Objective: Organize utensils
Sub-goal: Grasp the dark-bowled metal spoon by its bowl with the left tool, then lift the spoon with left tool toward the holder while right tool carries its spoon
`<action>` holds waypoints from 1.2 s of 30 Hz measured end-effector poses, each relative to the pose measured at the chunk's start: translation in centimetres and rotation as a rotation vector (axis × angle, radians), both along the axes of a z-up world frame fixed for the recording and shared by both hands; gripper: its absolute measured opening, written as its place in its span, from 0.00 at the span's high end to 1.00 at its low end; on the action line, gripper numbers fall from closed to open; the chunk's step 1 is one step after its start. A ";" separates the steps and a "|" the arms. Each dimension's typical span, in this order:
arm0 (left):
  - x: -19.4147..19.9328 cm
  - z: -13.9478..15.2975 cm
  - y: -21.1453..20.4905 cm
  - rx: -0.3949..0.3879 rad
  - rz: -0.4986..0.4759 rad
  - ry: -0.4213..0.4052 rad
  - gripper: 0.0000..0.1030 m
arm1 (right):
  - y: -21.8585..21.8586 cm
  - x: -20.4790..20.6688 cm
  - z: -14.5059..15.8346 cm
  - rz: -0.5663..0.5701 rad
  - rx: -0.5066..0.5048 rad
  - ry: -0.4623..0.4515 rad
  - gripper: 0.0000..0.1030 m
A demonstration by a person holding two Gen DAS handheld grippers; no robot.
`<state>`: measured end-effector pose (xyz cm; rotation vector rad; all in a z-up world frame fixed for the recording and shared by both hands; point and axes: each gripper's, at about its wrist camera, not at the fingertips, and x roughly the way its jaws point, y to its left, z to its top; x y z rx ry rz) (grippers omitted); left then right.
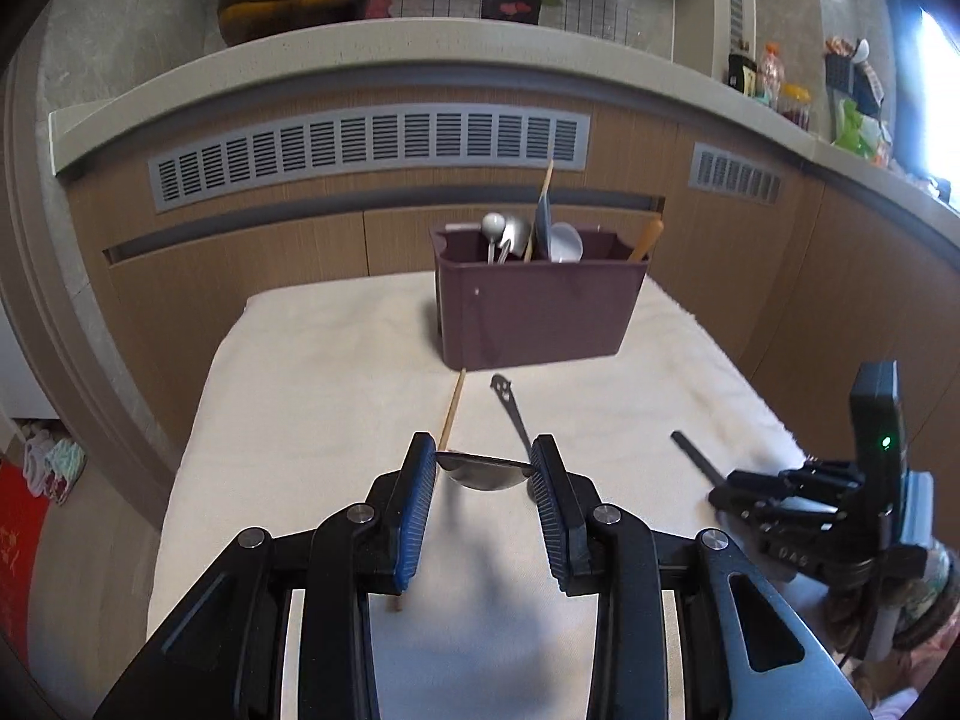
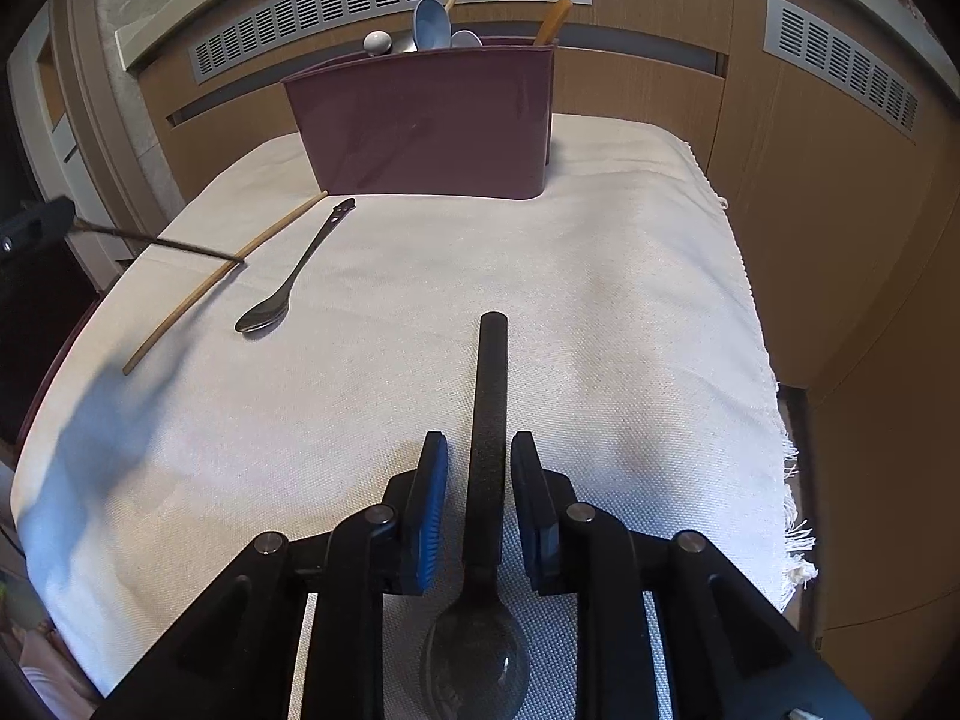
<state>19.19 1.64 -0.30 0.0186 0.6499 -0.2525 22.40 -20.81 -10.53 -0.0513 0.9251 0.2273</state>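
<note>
A maroon utensil holder [image 1: 534, 312] [image 2: 432, 126] stands at the far end of the white cloth [image 1: 336, 372] with several spoons and sticks in it. A metal spoon [image 1: 483, 471] [image 2: 282, 294] lies on the cloth; its bowl sits between my left gripper's [image 1: 483, 474] open jaws. A wooden chopstick [image 1: 450, 411] [image 2: 222, 279] lies just left of it. My right gripper [image 2: 478, 468] is open astride the handle of a black spoon [image 2: 489, 420], not clamped. The right gripper also shows in the left wrist view [image 1: 798, 492].
Wooden cabinet fronts with grey vents [image 1: 372, 150] rise behind the table. The cloth's frayed right edge [image 2: 786, 480] marks the table's drop. A counter shelf [image 1: 840, 138] holds jars and clutter. The left gripper's tip [image 2: 36, 222] shows at the left edge.
</note>
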 end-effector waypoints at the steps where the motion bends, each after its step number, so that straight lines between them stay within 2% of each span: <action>1: 0.0 0.2 -0.1 0.000 -0.004 -0.010 0.67 | 0.0 0.0 0.0 0.001 0.000 0.001 0.78; 10: 1.5 1.2 -0.5 -0.032 -0.012 -0.044 0.68 | -0.2 1.0 0.8 -0.024 0.010 0.012 0.73; 15: 1.7 1.2 -0.3 -0.051 -0.024 -0.048 0.68 | 0.7 3.0 0.2 -0.027 -0.020 0.076 0.74; 18: 1.8 1.1 0.3 -0.073 -0.022 -0.041 0.68 | 1.2 3.4 0.2 -0.028 -0.067 0.082 0.89; 20: 1.8 1.0 0.9 -0.091 -0.018 -0.035 0.68 | 1.4 3.2 0.4 -0.024 -0.082 0.078 0.89; 22: 1.7 1.0 1.3 -0.103 -0.012 -0.031 0.68 | 1.4 2.7 1.1 -0.022 -0.079 0.052 0.89; 30: 0.1 2.4 1.5 -0.100 -0.014 -0.064 0.68 | 1.2 -0.8 7.1 -0.014 0.004 -0.137 0.89; 36: -1.5 4.2 0.9 -0.089 -0.029 -0.108 0.69 | 1.4 -2.4 9.8 0.002 0.049 -0.217 0.89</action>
